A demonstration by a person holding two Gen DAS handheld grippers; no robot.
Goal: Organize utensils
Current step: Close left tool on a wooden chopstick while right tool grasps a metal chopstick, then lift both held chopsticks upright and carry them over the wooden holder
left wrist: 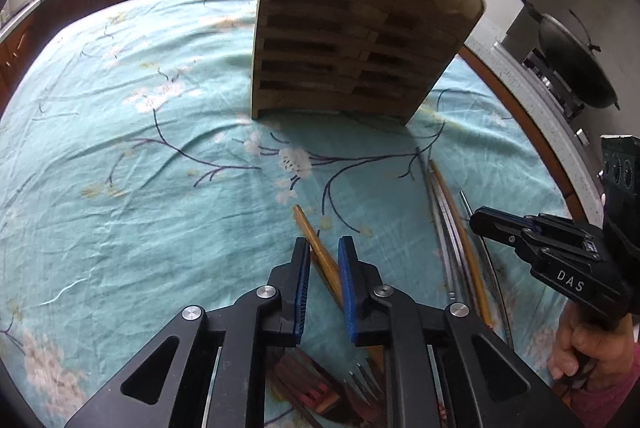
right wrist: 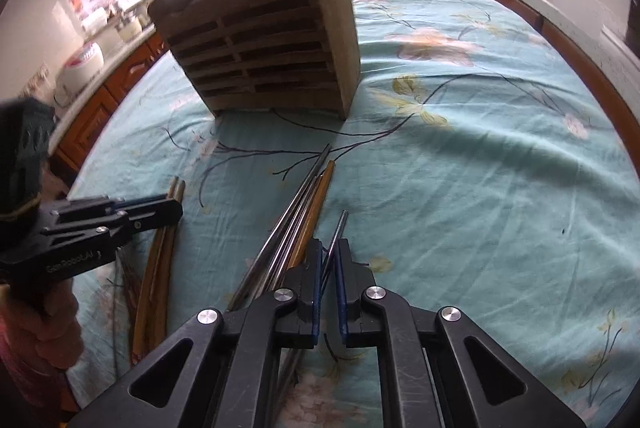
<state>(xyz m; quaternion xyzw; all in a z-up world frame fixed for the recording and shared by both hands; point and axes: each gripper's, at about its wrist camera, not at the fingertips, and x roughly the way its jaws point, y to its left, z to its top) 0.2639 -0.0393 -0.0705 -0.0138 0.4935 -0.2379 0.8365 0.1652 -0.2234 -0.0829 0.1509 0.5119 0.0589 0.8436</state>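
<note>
Pinching a metal chopstick (right wrist: 334,248) in right hand-held gripper (right wrist: 329,264), left hand-held gripper (left wrist: 324,260) straddling wooden chopstick (left wrist: 316,244), cloth beyond bare.

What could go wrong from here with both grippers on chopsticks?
The right gripper pinches one thin metal chopstick near its end; it could pivot or slip when lifted. The left gripper straddles a wooden chopstick lying over forks, so lifting might drag them. The holder looks tall and could tip if bumped.

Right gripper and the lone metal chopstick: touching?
Touching. The right wrist view shows the right gripper shut on the metal chopstick, its blue pads pressed against the rod on both sides.
</note>
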